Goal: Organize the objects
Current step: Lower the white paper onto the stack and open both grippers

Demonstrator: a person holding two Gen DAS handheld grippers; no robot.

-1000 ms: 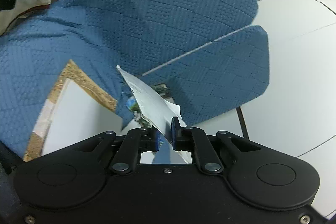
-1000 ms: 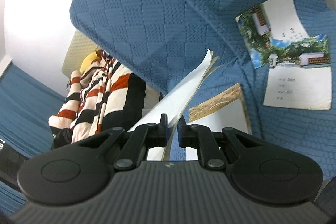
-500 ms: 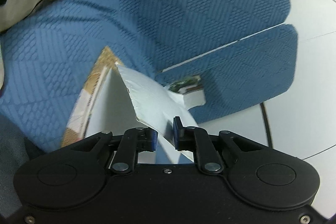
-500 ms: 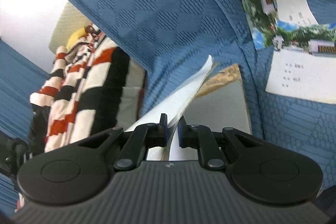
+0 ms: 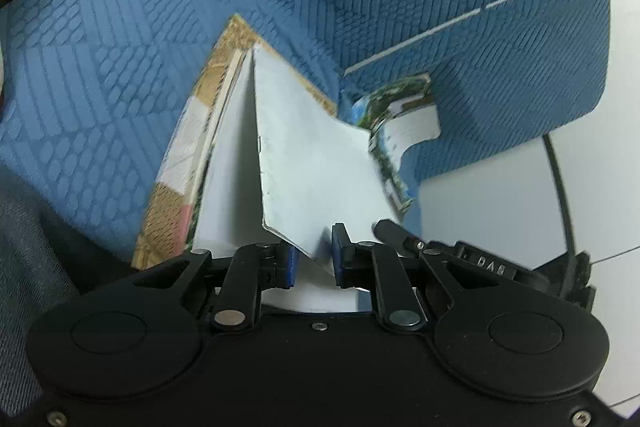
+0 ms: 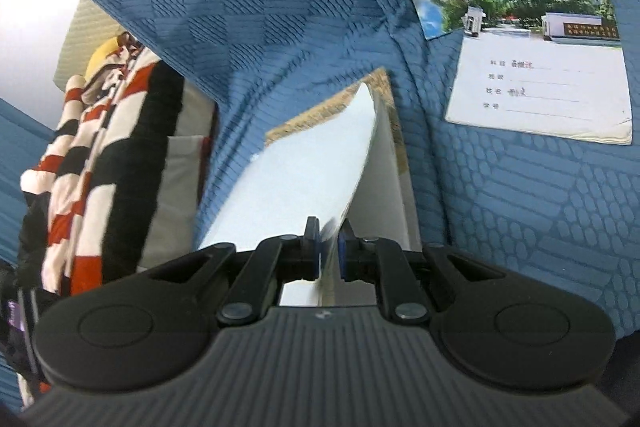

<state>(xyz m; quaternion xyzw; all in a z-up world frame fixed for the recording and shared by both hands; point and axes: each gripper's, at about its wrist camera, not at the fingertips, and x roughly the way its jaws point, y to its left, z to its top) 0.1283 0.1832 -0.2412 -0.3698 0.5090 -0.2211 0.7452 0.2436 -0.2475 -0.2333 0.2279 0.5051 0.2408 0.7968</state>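
Here, both grippers hold one thin white booklet (image 5: 316, 163) over a blue quilted cover (image 5: 120, 39) with a woven, checkered relief. The left gripper (image 5: 314, 261) has a corner of the sheet between its blue-padded fingers (image 5: 338, 255); the jaws have just been opening a little, and a gap shows beside the paper on the left pad, so the grip looks loose. The right gripper (image 6: 329, 247) has its fingers closed on the booklet's curved white edge (image 6: 320, 167). Under the booklet lies a flat book (image 5: 184, 163) with a tan, grainy border and white pages. Near the cover's right edge two more booklets (image 6: 544, 67) lie flat and overlapping, each with a glossy photo of trees and a building above a white form with printed lines. A striped red, black and white cloth (image 6: 100, 155) hangs at the left in the right wrist view. White floor tiles (image 5: 500, 203) show beyond the cover's corner.
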